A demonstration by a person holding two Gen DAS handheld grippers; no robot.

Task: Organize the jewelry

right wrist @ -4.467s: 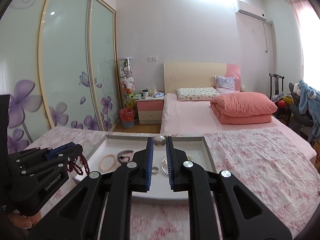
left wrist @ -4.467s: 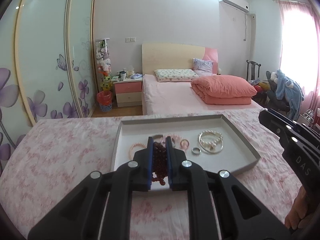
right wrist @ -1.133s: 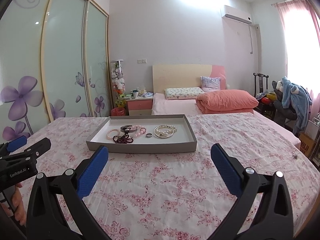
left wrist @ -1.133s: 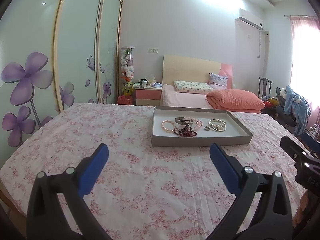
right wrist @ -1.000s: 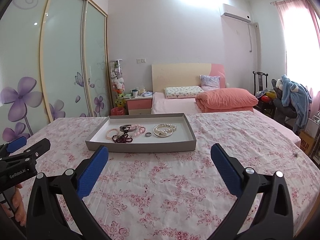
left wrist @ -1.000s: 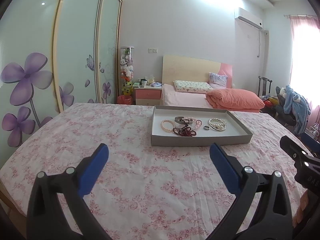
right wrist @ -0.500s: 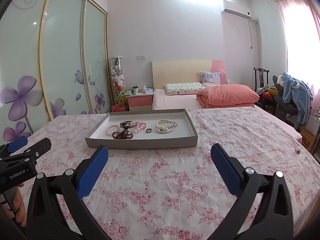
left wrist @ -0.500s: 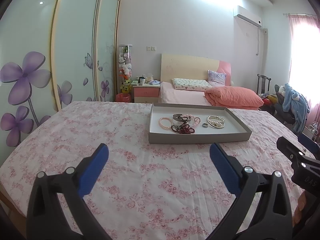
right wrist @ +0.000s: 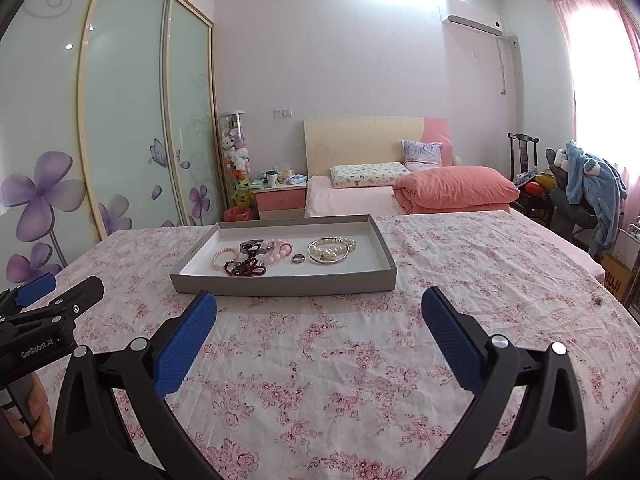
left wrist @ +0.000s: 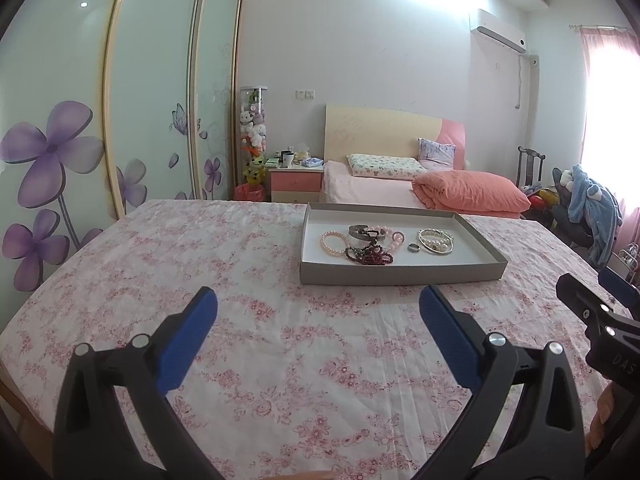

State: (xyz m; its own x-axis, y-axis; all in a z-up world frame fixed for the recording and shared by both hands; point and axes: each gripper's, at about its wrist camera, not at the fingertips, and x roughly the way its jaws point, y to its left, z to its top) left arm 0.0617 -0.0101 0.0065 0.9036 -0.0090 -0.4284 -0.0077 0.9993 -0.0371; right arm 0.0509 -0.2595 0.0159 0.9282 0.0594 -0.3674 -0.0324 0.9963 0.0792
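Left hand-held gripper spread wide, nothing between its blue pads, hovering over the floral tabletop well short of the grey tray

Right hand-held gripper likewise agape and empty, its pads framing bare cloth, tray near ahead and a little left

Inside the tray, all jewelry loose on the white floor: pink bead bracelet at left, dark red bead strand just beside it toward the front, metal cuff behind, larger pink beads touching that cuff, small ring in the middle, pearl bracelet with a bangle at right

Each gripper visible at the edge of the other's view, well apart
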